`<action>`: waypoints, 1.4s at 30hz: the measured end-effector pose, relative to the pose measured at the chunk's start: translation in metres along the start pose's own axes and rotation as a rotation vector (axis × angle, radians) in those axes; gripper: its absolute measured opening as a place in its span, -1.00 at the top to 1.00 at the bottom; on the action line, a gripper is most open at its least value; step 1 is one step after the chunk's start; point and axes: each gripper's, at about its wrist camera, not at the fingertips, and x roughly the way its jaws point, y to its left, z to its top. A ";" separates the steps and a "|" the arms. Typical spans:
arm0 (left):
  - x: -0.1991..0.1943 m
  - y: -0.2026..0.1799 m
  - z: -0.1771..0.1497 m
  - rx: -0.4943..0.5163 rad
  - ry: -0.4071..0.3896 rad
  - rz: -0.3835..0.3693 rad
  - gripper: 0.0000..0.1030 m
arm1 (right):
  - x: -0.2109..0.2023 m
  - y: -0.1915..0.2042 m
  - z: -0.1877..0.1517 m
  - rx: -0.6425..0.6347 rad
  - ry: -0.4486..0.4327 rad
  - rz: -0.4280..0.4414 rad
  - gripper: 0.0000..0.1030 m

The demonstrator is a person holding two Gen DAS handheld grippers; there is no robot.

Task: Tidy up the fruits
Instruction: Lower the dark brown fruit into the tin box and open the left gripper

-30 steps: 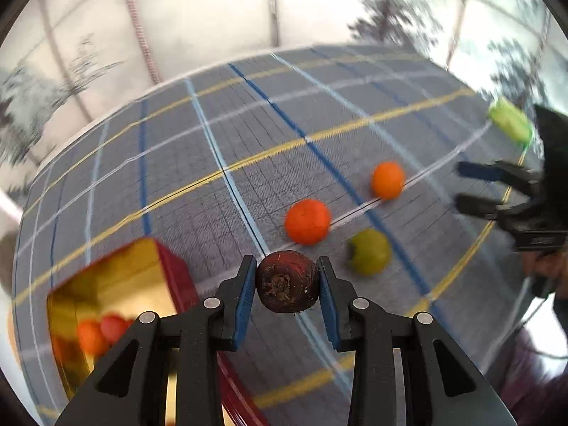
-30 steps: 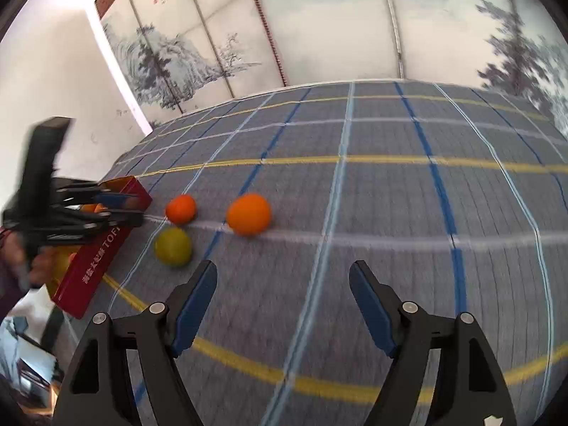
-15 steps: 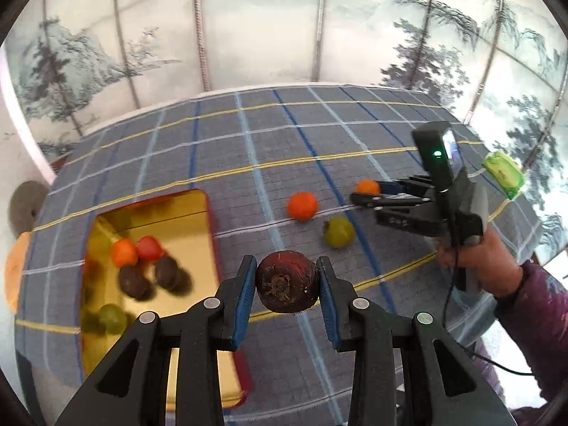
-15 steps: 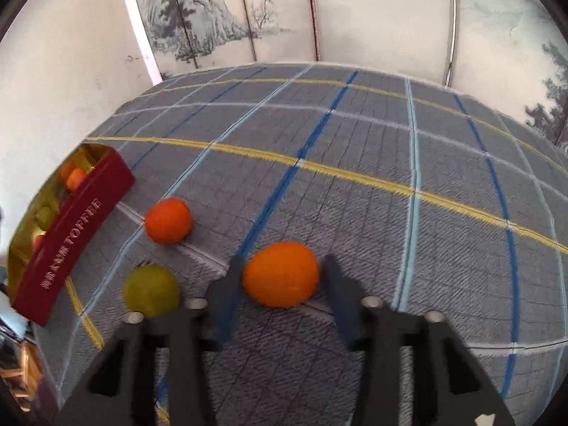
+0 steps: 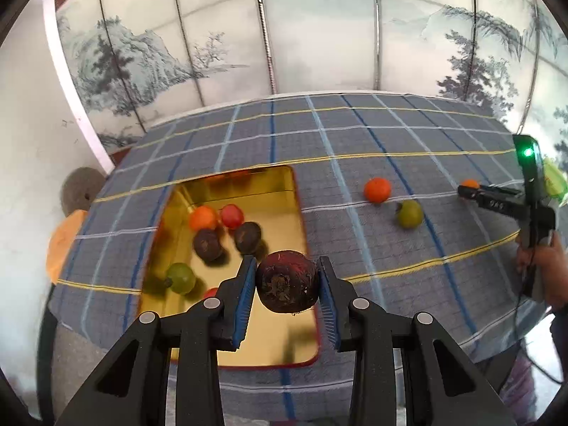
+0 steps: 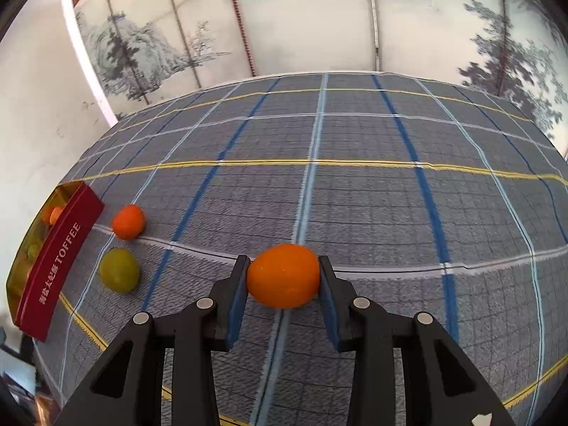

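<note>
My left gripper (image 5: 287,266) is shut on a dark maroon fruit (image 5: 287,284), held above the near end of the open gold tin (image 5: 277,337). Several fruits lie in the tin: an orange one (image 5: 203,217), a red one (image 5: 231,216), two dark ones (image 5: 208,245) and a green one (image 5: 181,278). My right gripper (image 6: 283,266) is shut on an orange fruit (image 6: 283,276) low over the plaid cloth; in the left wrist view it shows as the right gripper (image 5: 468,189) at the far right. An orange fruit (image 6: 128,221) and a green fruit (image 6: 119,274) lie loose beside the tin's red wall (image 6: 58,259).
The plaid cloth (image 6: 372,195) covers the whole table, and a painted folding screen stands behind it. A person's hand (image 5: 543,266) holds the right gripper's handle. A pale green object (image 5: 553,181) sits at the table's right edge. An orange cushion (image 5: 62,241) lies off the left edge.
My left gripper has swung left with the dark fruit, from over the cloth to over the tin. The right gripper's jaws went from wide apart to closed on the orange fruit.
</note>
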 end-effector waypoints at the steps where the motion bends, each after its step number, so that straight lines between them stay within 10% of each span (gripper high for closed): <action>1: -0.001 0.000 -0.003 0.011 -0.007 0.021 0.31 | 0.001 -0.001 0.000 0.000 0.006 -0.007 0.33; 42: 0.072 0.026 0.003 -0.042 0.104 0.036 0.29 | 0.006 0.004 0.000 -0.009 0.030 -0.025 0.31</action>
